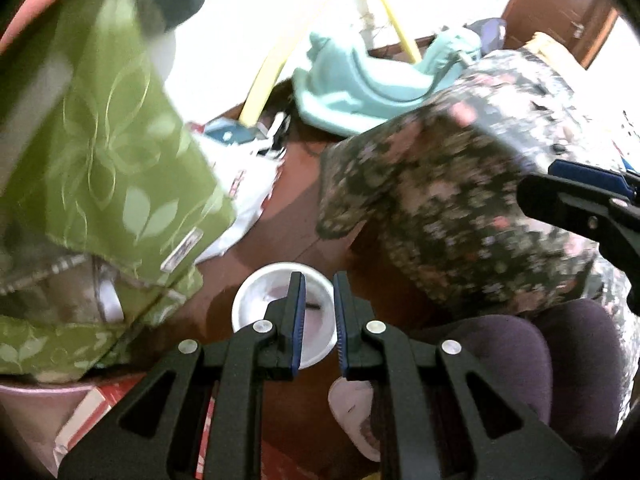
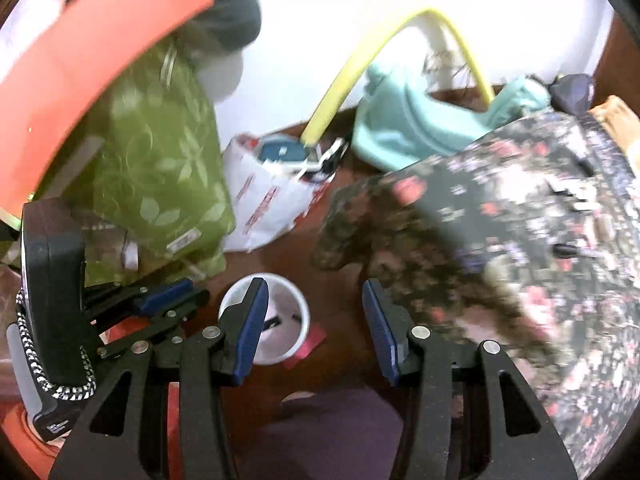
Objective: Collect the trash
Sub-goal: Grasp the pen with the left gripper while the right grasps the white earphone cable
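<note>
Both tongs hang above a white cup (image 1: 282,317) that stands upright on the brown floor (image 1: 296,216). Left tongs (image 1: 319,322) are narrow, their blue-padded fingers (image 1: 299,320) parted by a slim gap and holding nothing; the gap sits over the cup's right rim, and one finger crosses the cup's mouth in that view. Right tongs (image 2: 316,330) are wide, also holding nothing, with the cup (image 2: 266,318) partly behind their left finger (image 2: 250,332) and bare floor between the pads. Inside the cup lies a small dark object, too blurred to name. A red scrap (image 2: 308,344) lies on the floor touching the cup's right side. To the left a green leaf-patterned cloth (image 1: 108,160) hangs down beside an orange-red edge (image 2: 92,52). Behind the cup sits a white plastic bag with red print (image 2: 268,200), and near it a yellow hose (image 2: 344,76) arches up against the white wall. A pale blue garment (image 1: 360,80) lies farther back. A dark flowered cloth (image 1: 460,200) fills the right side, just beside the right tongs.
</note>
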Available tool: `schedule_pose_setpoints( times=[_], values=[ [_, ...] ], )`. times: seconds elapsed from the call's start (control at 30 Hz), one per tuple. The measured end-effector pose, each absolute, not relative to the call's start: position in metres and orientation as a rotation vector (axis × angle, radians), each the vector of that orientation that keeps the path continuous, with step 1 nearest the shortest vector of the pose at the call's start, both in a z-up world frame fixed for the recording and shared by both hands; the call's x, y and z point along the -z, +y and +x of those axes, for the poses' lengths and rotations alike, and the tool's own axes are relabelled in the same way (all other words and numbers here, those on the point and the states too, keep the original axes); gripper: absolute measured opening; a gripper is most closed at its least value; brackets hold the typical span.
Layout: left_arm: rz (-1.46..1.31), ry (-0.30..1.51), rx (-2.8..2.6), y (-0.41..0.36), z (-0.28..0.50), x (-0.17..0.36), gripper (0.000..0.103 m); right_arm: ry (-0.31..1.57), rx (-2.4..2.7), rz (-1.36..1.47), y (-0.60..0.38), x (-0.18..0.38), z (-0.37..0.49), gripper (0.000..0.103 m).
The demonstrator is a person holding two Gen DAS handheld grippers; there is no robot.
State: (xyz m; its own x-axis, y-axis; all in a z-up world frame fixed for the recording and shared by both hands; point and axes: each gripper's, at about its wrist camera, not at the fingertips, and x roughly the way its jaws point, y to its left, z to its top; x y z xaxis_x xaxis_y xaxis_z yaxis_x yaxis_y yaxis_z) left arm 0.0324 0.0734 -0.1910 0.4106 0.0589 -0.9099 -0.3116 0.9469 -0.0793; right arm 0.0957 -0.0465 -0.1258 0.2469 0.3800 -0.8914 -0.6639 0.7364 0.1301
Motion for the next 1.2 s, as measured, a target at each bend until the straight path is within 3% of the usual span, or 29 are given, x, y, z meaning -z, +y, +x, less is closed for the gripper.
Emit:
schedule_pose_setpoints(
  times=[0.3,0.5,0.67,0.8,0.93,1.2],
  values=[
    [-0.167,1.02,-0.134,0.006,0.069,0.128,0.015,0.979,-0.634,-0.187,-0.127,0.078,0.114,0.046],
    [-0.079,0.963,-0.065,-0.046,0.11,0.102,0.034,0.935,-0.524,-0.134,-0.19,0.062,0.139,0.046],
    [-0.051,0.947,0.005,-0.084,0.152,0.095,0.039,0.954,-0.446,-0.081,-0.24,0.067,0.163,0.046],
    [-0.028,0.952,0.067,-0.113,0.186,0.101,0.043,0.976,-0.381,-0.043,-0.276,0.08,0.182,0.046],
    [0.004,0.987,0.132,-0.137,0.22,0.12,0.045,1.017,-0.338,0.002,-0.305,0.101,0.2,0.056],
    [0.047,1.085,0.229,-0.167,0.277,0.175,0.045,1.138,-0.315,0.137,-0.335,0.15,0.232,0.056]
  ],
)
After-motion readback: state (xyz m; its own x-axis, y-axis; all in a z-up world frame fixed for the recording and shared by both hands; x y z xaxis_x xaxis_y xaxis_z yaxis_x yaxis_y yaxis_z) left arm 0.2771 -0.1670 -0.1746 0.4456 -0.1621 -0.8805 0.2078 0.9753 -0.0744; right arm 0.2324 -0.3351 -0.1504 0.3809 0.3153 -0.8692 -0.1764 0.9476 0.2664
